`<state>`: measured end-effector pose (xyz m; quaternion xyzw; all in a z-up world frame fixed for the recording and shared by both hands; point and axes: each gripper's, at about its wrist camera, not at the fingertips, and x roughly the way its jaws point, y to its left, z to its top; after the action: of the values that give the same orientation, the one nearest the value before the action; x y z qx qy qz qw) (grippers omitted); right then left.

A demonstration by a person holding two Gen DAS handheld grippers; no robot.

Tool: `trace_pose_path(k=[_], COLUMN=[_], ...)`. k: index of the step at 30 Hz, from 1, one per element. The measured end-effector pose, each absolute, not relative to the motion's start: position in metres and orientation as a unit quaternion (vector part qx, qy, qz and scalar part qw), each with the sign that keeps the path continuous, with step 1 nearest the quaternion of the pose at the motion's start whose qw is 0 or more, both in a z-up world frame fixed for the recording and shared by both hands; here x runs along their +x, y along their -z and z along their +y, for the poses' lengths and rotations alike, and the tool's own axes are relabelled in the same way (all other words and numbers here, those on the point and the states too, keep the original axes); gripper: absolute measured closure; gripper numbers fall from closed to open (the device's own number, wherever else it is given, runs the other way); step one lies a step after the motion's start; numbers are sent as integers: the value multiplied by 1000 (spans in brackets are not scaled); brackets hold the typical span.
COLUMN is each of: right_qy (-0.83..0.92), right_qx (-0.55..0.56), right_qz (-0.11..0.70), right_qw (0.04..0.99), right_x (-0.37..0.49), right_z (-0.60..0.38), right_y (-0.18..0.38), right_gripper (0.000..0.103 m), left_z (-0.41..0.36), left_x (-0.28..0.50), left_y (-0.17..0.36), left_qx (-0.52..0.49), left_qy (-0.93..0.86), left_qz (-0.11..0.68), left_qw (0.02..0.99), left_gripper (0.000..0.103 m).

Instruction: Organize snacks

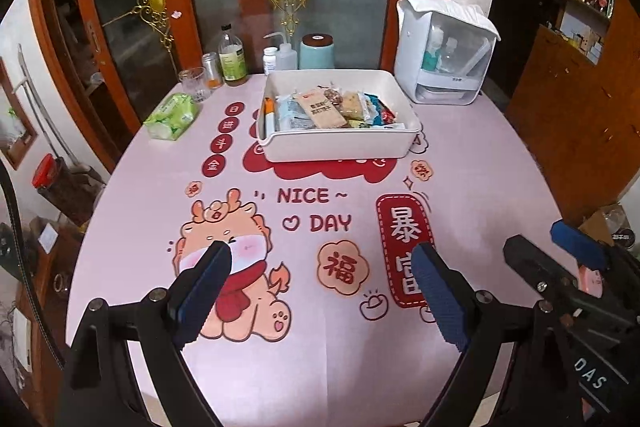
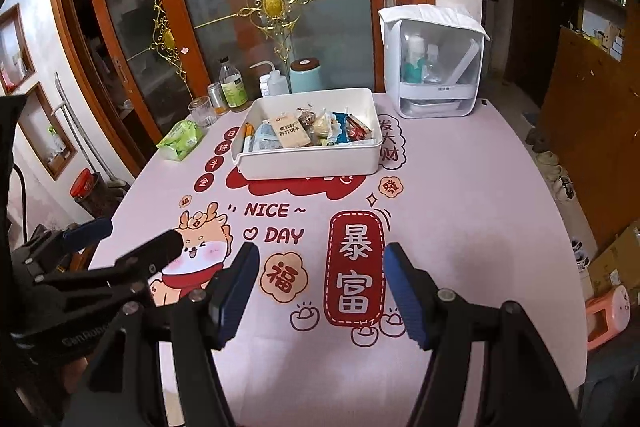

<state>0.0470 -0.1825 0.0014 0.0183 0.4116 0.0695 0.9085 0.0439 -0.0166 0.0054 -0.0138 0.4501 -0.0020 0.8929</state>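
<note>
Snacks (image 1: 332, 107) sit loose in the white tray (image 1: 340, 147), far half of the table (image 1: 480, 187), 12 o'clock from both tools. Likely light, crinkly film packs, slippery and crushable; best pinched at a sealed edge, not mid-pack. The tan cracker pack (image 2: 289, 135) lies on top, flat and easiest to reach. Left gripper (image 1: 324, 291) and right gripper (image 2: 320, 287) both spread wide, holding nothing, hovering over the near table well apart from the tray.
</note>
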Motion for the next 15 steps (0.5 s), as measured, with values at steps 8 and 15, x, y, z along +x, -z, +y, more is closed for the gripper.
trace_pose_path(k=[8,15], right_qy=[-73,-71], right_qx=[30,27], right_qz=[421,417], right_qw=[904,906], right_x=[47,48], right_z=[-183,-181], right_y=[0,-2], right_gripper=[38,38], left_z=[-12,-10], left_x=[41,41], left_y=[1,1], left_qx=[-21,-22], left_qy=[1,1], left_qz=[462,462], left_qw=[886,887], left_gripper=[12,12])
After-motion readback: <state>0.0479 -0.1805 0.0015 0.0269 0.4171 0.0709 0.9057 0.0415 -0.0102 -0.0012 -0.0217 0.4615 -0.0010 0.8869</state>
